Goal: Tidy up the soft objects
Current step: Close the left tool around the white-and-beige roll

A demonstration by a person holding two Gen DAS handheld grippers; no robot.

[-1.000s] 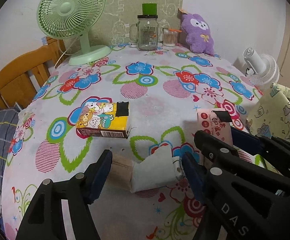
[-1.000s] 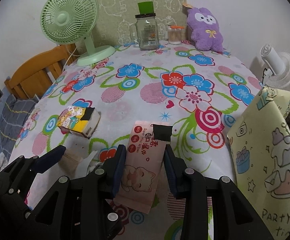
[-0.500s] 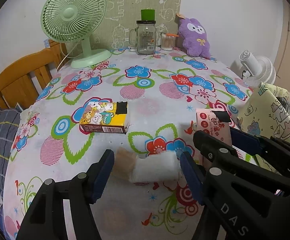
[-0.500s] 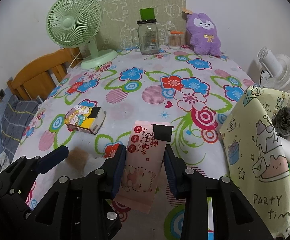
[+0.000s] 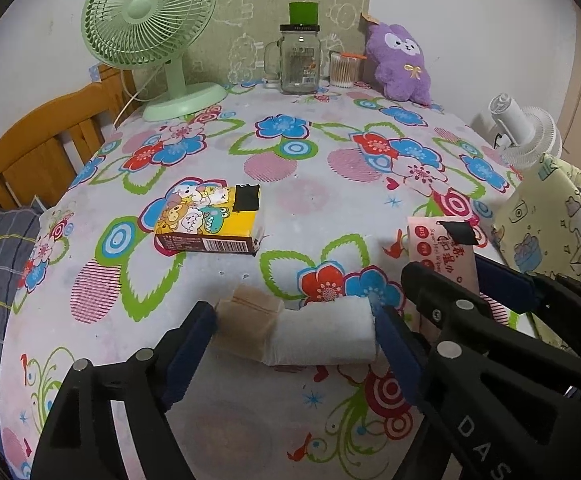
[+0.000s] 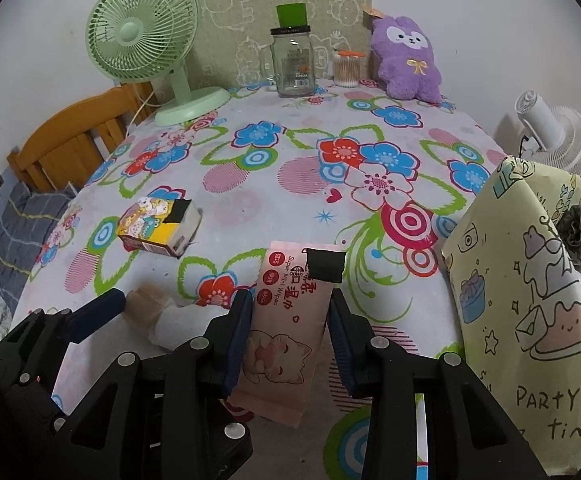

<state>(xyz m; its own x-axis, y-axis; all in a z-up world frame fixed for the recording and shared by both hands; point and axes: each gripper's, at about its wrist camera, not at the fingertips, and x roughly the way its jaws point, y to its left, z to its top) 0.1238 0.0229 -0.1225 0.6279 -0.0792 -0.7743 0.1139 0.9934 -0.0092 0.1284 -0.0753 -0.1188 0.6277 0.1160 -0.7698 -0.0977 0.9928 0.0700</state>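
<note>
The table (image 5: 322, 200) with its flowered cloth fills both views, and at my right edge stands the yellow party bag (image 6: 530, 300), open at the top as far as I can see, which I judge is where the soft things belong. Farther back lies the yellow tissue pack (image 5: 210, 220), untouched and well apart from both my tools. My right gripper (image 6: 288, 332) is clamped on the pink wet-wipes pack (image 6: 286, 320), fingers pressing its long sides about midway, the pack lifted and tilted toward the table. My left gripper (image 5: 294, 332) stands wide, its blue pads either side of the white-and-tan cloth roll (image 5: 298, 328); the right pad looks to be touching the white end, the left pad just beside the tan end, and I cannot tell whether the roll is bearing any squeeze yet. To do this step well I should close slowly along the roll's length, centred, so it bunches and does not squirt out sideways, and keep low enough to catch the bottom layer. My two tools sit close together, so I should lift the roll straight up before swinging toward the bag, and keep the wipes clear of it.
</note>
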